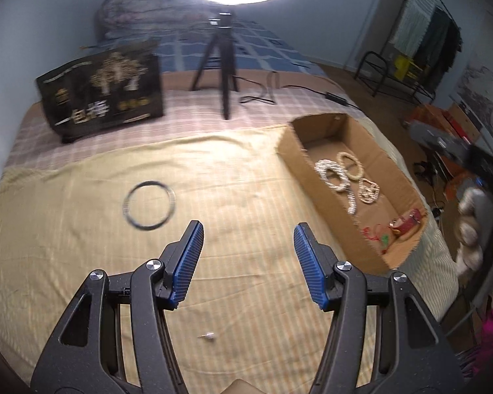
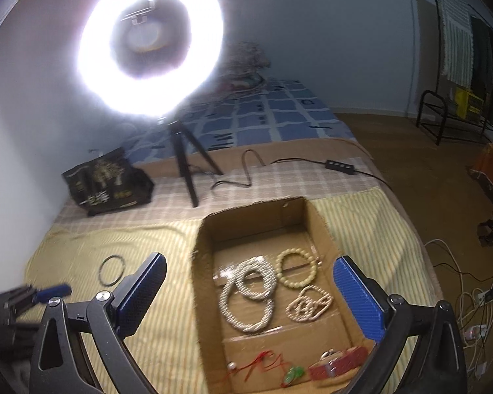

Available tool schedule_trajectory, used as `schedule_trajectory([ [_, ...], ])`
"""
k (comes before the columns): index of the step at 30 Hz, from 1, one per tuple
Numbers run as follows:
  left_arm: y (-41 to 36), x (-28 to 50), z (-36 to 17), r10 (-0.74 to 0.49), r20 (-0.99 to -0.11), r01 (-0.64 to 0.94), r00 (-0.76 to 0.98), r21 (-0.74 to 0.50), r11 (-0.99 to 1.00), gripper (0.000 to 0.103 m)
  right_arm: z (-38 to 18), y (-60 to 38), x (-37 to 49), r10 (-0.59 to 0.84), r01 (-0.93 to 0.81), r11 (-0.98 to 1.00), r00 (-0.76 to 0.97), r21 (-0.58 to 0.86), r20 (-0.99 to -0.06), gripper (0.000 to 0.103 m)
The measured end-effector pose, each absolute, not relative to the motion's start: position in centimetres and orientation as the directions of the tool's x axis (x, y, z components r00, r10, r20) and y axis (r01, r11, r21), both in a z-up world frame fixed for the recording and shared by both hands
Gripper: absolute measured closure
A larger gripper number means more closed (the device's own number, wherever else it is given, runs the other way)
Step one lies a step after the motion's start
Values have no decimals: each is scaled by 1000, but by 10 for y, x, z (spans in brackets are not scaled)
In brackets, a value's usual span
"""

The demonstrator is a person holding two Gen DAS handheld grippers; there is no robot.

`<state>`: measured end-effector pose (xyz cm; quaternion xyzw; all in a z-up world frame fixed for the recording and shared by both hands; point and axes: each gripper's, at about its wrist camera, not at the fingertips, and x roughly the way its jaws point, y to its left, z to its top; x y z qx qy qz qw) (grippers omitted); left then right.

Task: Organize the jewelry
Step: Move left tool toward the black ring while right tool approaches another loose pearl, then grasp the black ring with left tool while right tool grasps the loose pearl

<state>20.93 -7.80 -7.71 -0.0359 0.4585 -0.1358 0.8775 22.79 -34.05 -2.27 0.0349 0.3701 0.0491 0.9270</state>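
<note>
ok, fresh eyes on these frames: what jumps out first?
The glaring ring light on its tripod at the far end of the bed. Then the cardboard box holding bead bracelets, and a lone dark bangle on the yellow cloth to the box's left, just ahead of the open left claw.

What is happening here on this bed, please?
A person is sorting jewelry into a cardboard box on the bed. The box already holds bead bracelets, a beige bangle, a red string pendant and a small red item. One dark bangle still lies on the yellow cloth. The left tool is open near it; the right tool is open over the box.
</note>
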Motion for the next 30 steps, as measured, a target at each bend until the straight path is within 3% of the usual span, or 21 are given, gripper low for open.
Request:
schedule_trajectory([
  [2, -66, 210, -77, -255, -797, 182, 547, -184, 966, 43, -24, -330, 221, 138, -96, 990, 713, 99, -687, 1],
  [4, -52, 211, -78, -238, -798, 152, 554, -184, 971, 34, -27, -319, 214, 158, -128, 987, 703, 96, -693, 1],
  [19, 13, 236, -108, -185, -839, -20, 511, -227, 974, 34, -81, -197, 157, 373, -458, 880, 496, 129, -784, 5],
  [25, 20, 250, -123, -183, -849, -68, 495, -248, 966, 34, -113, -168, 151, 402, -520, 840, 407, 154, -821, 16],
  [30, 24, 262, -137, -167, -861, -96, 481, -241, 966, 34, -136, -152, 145, 405, -572, 807, 353, 148, -843, 39],
])
